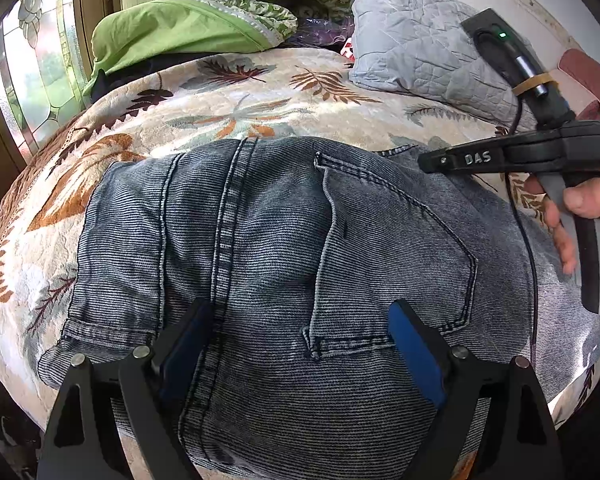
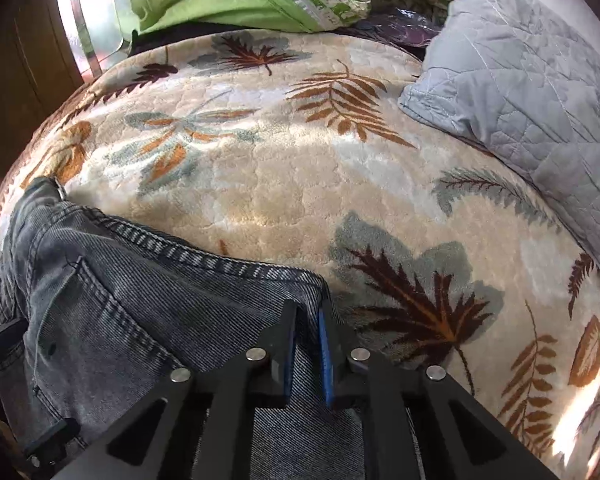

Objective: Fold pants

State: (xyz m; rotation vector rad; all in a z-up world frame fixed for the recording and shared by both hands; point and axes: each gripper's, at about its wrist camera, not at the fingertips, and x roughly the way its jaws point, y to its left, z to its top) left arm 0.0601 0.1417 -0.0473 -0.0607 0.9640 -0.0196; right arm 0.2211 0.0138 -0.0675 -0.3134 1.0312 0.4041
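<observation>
On the leaf-patterned blanket (image 2: 300, 184) that covers the bed, the jeans (image 1: 284, 248) lie seat up, back pocket (image 1: 392, 264) showing, with the grey quilted pillow (image 1: 412, 40) and a green pillow (image 1: 172, 28) well beyond them near the window. The right gripper (image 2: 306, 332) has its blue-padded fingers (image 2: 325, 356) drawn nearly together on the denim at the edge of the jeans farthest from the green pillow's side, a thin fold of fabric pinched between them. The left gripper (image 1: 300, 344) hovers over the seat with its fingers (image 1: 416, 352) spread wide and nothing between them, the centre seam (image 1: 228, 216) running up just beside its left finger.

The step in hand looks like carrying the pinched edge across the seam to lay one half of the jeans onto the other. To do it well, the right grip should take both layers of denim, not only the top one, or the underside will drag and bunch. The left gripper would serve best pressing down near the centre seam as an anchor, so the seam becomes the fold line. Lifting the edge low and slowly should keep the heavy denim from pulling the plush blanket up with it. The pocket side should land flat, edges matched, before release.
</observation>
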